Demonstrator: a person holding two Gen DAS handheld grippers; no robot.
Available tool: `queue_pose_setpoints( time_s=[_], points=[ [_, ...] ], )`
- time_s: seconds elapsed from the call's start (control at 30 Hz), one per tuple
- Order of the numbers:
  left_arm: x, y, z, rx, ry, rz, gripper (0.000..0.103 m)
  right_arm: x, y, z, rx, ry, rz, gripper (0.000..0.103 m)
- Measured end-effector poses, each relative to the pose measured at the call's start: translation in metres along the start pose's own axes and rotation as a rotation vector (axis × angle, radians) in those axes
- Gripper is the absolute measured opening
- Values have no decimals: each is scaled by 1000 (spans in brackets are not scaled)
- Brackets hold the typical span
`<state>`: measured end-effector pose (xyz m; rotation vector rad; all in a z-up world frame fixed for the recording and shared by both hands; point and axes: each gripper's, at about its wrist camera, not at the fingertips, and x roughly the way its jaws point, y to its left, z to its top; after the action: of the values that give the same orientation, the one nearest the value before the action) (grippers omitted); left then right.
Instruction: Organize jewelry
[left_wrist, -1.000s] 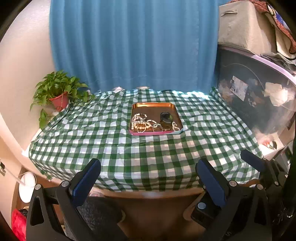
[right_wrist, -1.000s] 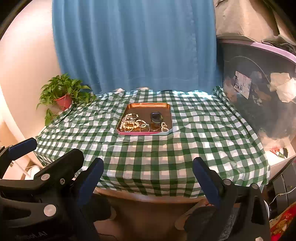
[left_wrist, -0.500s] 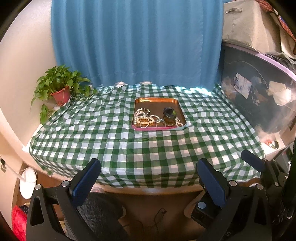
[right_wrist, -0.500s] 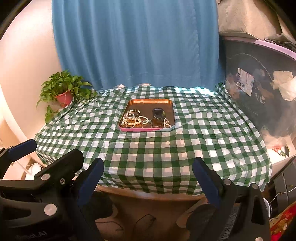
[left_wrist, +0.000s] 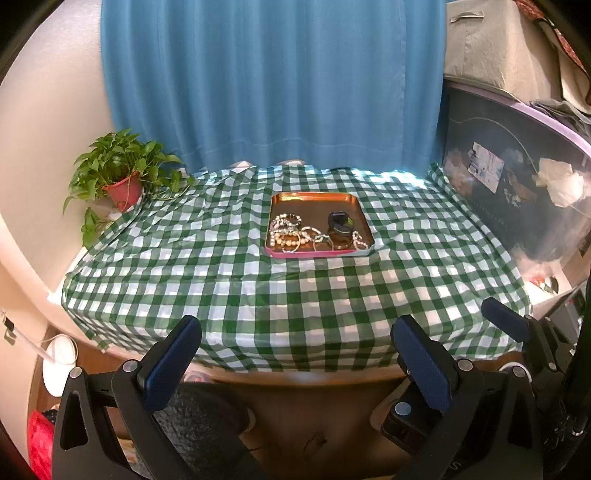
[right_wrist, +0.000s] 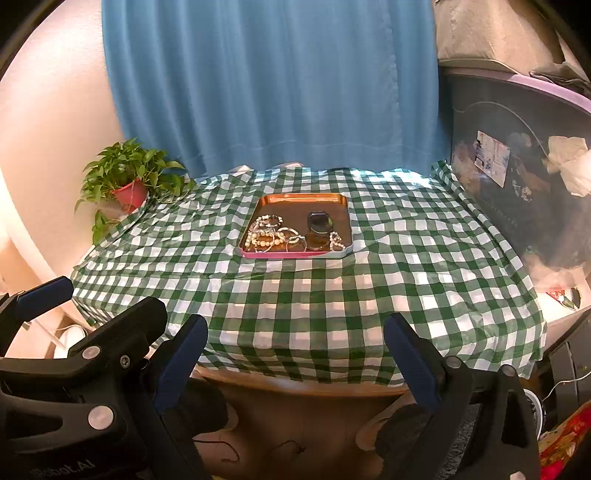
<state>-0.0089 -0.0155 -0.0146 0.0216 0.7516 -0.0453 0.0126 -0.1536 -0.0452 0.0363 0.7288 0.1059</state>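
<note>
A copper tray with a pink front rim (left_wrist: 314, 197) (right_wrist: 303, 198) sits in the middle of a table under a green checked cloth (left_wrist: 258, 288) (right_wrist: 295, 288). In it lie several bead bracelets and chains (left_wrist: 291, 230) (right_wrist: 269, 232) on the left and a small dark open box (left_wrist: 340, 225) (right_wrist: 319, 225) on the right. My left gripper (left_wrist: 295, 354) stands open before the table's near edge, far from the tray, nothing between its fingers. My right gripper (right_wrist: 295, 354) is also open and empty there; it shows at the right of the left wrist view.
A potted green plant (left_wrist: 122, 173) (right_wrist: 127, 177) stands at the table's back left corner. A blue curtain (left_wrist: 273, 81) hangs behind. A dark storage bin with a purple lid (left_wrist: 517, 173) (right_wrist: 517, 177) borders the right side. A white round thing (left_wrist: 59, 360) lies on the floor at left.
Both views have risen and tilted slightly, so the table and tray sit lower and a bit nearer in frame. Both grippers stay open.
</note>
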Motion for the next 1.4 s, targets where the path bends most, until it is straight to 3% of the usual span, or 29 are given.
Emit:
queue_pose_setpoints(
  time_s=[1.4],
  points=[
    [1, -2, 1, 3, 3, 4, 103, -1, 0, -1, 3, 2, 4, 97]
  ],
)
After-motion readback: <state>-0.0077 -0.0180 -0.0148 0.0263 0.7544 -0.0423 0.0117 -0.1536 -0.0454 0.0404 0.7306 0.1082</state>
